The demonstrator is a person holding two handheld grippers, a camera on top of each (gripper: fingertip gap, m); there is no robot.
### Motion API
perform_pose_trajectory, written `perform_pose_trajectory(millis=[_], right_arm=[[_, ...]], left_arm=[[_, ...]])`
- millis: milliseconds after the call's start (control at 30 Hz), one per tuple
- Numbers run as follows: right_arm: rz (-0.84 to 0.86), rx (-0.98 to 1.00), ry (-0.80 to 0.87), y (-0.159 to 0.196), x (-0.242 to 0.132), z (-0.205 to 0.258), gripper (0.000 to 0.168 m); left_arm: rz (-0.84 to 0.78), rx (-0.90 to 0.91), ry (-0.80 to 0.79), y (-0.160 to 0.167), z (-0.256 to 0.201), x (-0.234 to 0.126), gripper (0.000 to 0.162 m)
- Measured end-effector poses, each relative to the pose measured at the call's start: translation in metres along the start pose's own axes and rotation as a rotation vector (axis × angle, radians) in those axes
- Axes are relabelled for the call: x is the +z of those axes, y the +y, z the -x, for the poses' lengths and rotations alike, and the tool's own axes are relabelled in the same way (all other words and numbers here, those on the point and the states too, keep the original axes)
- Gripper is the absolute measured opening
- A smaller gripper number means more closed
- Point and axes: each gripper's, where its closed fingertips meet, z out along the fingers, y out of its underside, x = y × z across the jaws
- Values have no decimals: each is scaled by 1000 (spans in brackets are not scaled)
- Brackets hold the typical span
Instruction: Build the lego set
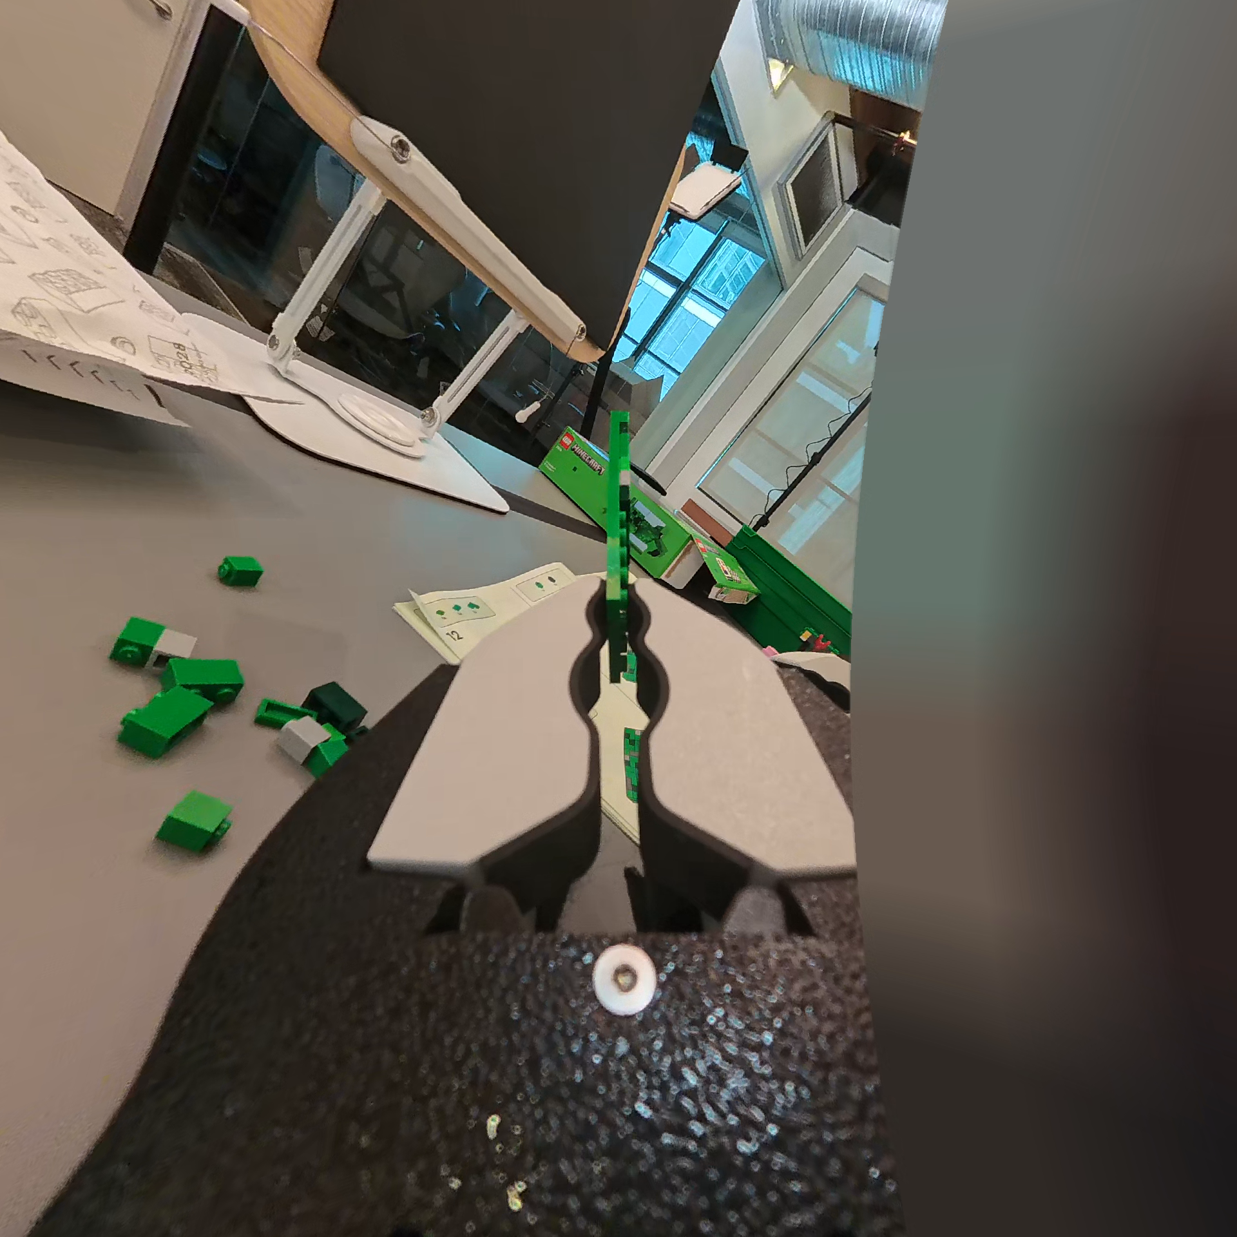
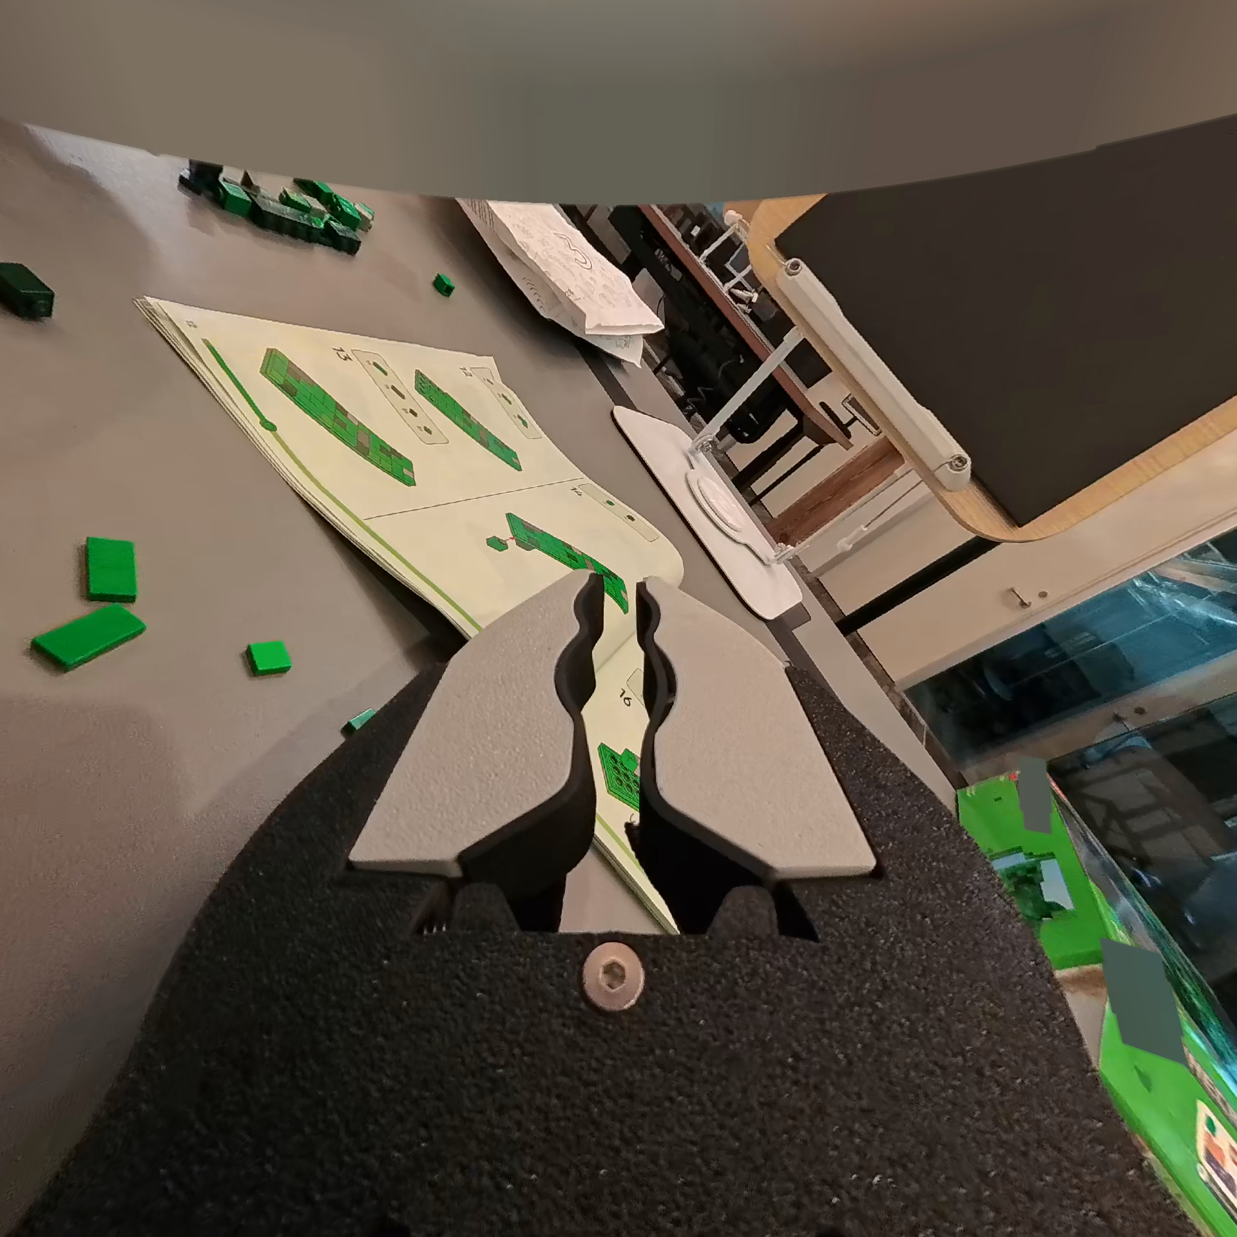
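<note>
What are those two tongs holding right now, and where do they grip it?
The left tongs pinch a thin green Lego plate assembly edge-on by its lower end. The right tongs hold nothing.

Materials and finishes, both wrist views

Loose green bricks (image 1: 177, 719) and flat tiles (image 2: 110, 569): glossy smooth plastic. Instruction booklet (image 2: 375, 482): matt paper. Table (image 1: 201, 482): smooth grey, faint sheen. Left gripper (image 1: 619, 592) and right gripper (image 2: 619, 589): grainy matt grey fingers on rough black bodies, each with a metal screw.

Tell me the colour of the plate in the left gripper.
Mostly green, with darker green and a grey patch; the plate shows best in the left wrist view.
</note>
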Motion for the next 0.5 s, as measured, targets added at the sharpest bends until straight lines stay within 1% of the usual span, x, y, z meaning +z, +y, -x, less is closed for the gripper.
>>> perform_pose_trajectory(millis=[500], right_arm=[[8, -13, -6, 1, 1, 2, 8]], left_arm=[[4, -1, 4, 1, 0, 0, 4]])
